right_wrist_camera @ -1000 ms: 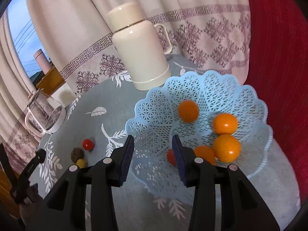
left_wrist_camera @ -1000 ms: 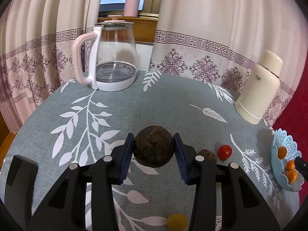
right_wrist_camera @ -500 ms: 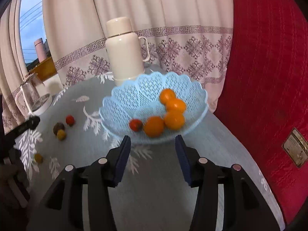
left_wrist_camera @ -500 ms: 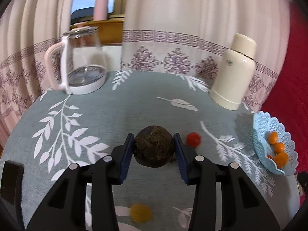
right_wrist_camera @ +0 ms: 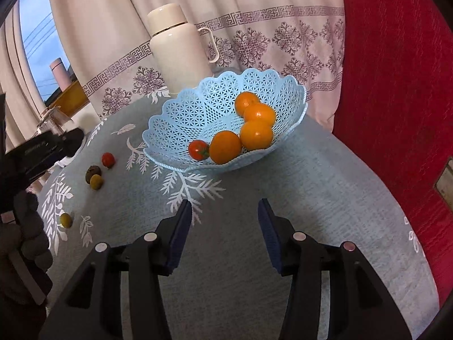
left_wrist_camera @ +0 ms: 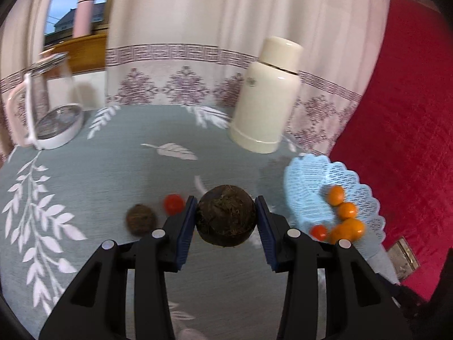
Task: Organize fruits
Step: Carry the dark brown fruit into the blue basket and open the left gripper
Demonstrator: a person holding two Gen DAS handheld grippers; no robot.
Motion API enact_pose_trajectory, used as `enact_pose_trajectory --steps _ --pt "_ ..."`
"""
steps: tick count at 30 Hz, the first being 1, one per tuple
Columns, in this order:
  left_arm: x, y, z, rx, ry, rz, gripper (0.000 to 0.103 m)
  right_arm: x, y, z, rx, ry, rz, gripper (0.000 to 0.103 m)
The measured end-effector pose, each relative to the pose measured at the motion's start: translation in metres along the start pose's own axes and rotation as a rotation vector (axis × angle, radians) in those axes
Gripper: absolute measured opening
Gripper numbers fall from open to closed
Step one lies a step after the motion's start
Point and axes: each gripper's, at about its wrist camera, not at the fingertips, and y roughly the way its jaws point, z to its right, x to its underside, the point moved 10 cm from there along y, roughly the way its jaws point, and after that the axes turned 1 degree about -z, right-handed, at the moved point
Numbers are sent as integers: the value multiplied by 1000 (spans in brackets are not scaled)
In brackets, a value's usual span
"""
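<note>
My left gripper [left_wrist_camera: 226, 221] is shut on a dark brown round fruit [left_wrist_camera: 226, 215] and holds it above the table, left of the blue lattice basket [left_wrist_camera: 311, 181]. The basket [right_wrist_camera: 198, 110] holds several oranges [right_wrist_camera: 256, 134] and a red tomato [right_wrist_camera: 198, 149]. On the cloth lie a red tomato [left_wrist_camera: 173, 204], a small brown fruit [left_wrist_camera: 140, 218] and, in the right wrist view, two yellow-green fruits [right_wrist_camera: 96, 182]. My right gripper [right_wrist_camera: 225, 223] is open and empty, near the table's front, short of the basket. The left gripper shows in the right wrist view [right_wrist_camera: 45, 148].
A cream thermos [left_wrist_camera: 267, 99] stands at the back behind the basket. A glass kettle with a pink handle [left_wrist_camera: 48, 104] stands back left. Curtains hang behind the table. A red chair back [right_wrist_camera: 396, 70] rises at the right.
My left gripper has swung right with the brown fruit, bringing the basket closer. My right gripper has pulled back from the basket towards the table's front.
</note>
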Motion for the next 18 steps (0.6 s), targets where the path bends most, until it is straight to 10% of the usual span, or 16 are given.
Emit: enact_pose_trajectory --steps 18 --pt "-2 55 106 98 165 -84 43 7 5 -7 -70 -2 -26 56"
